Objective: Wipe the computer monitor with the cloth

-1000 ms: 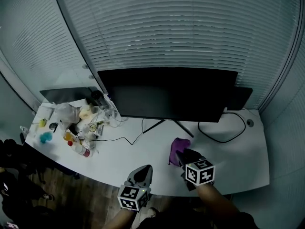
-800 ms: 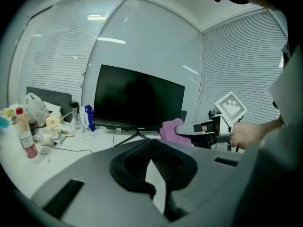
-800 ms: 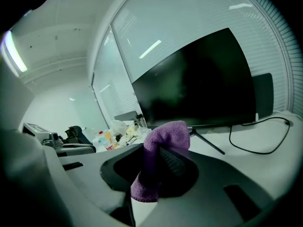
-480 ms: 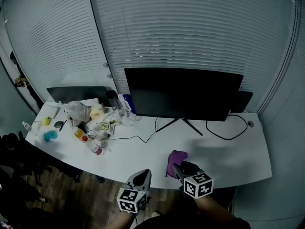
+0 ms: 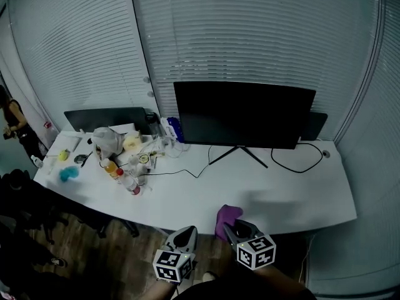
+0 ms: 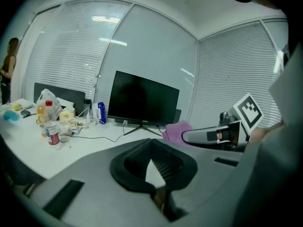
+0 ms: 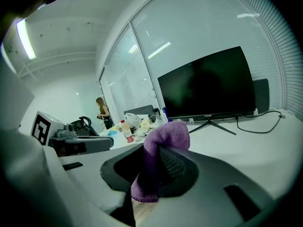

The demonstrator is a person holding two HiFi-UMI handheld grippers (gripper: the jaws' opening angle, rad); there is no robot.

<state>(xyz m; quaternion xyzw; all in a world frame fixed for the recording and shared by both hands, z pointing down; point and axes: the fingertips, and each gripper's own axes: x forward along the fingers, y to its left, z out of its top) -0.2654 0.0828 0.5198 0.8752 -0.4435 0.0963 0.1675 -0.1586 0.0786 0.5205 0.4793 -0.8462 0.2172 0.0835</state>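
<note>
Monitor (image 5: 244, 114): far centre of desk (image 5: 300, 199), blinds (image 5: 250, 36) behind.
2nd screen (image 5: 106, 119): far left on desk, left of monitor.
Clutter (image 5: 119, 158): left part of desk, nearer than 2nd screen.
Cable (image 5: 294, 161): on desk, right of monitor stand.
Cloth (image 5: 226, 216): desk's near edge, betw. R gripper (image 5: 232, 228) jaws.
L gripper (image 5: 185, 232): near, just left of R gripper.
Person (image 5: 14, 127): far left, off desk.

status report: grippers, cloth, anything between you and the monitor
Left gripper shut, empty. Right gripper shut on purple cloth. Monitor not yet reached, across the desk. Clutter off to its left only.
</note>
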